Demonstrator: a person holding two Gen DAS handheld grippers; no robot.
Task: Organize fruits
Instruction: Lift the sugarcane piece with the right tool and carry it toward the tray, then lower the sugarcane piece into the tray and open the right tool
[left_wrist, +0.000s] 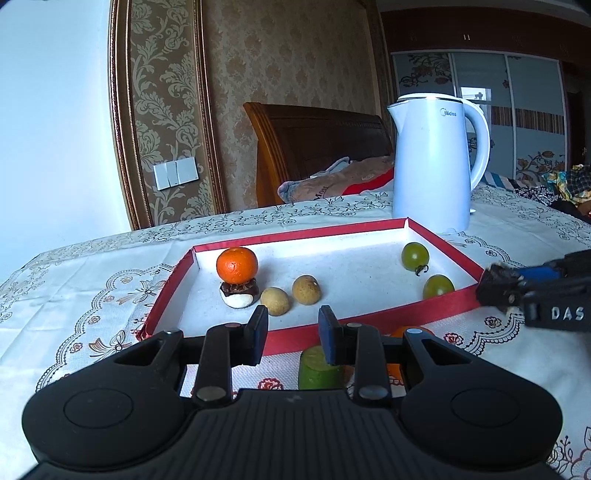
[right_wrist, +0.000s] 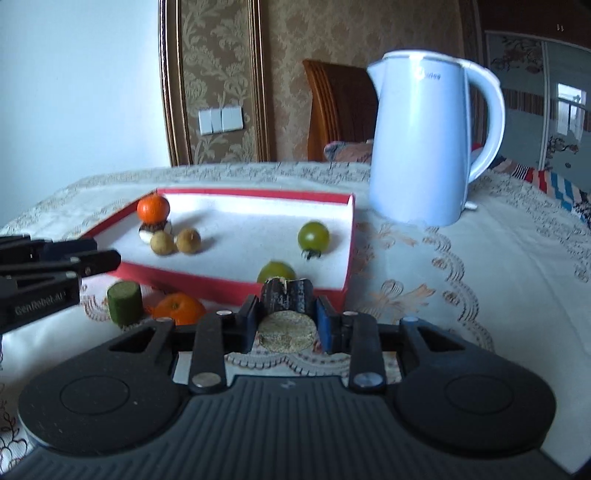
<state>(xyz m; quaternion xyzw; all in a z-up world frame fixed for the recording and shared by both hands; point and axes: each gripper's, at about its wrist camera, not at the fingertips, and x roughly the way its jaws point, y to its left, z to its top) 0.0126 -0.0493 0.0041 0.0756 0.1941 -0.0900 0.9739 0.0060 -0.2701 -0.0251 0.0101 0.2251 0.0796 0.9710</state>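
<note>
Gripping a dark-barked cylinder (pale fibrous end), right fingers; left fingers closed, empty.

Both wrist cameras look forward, slightly downward, from low and close over the table. Both take in the red tray and the white kettle, the right view from further right.

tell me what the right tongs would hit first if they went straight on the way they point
The right tongs, already closed on a dark cylindrical piece, would likely carry it into the near red wall of the tray just ahead; depth is hard to judge.
</note>
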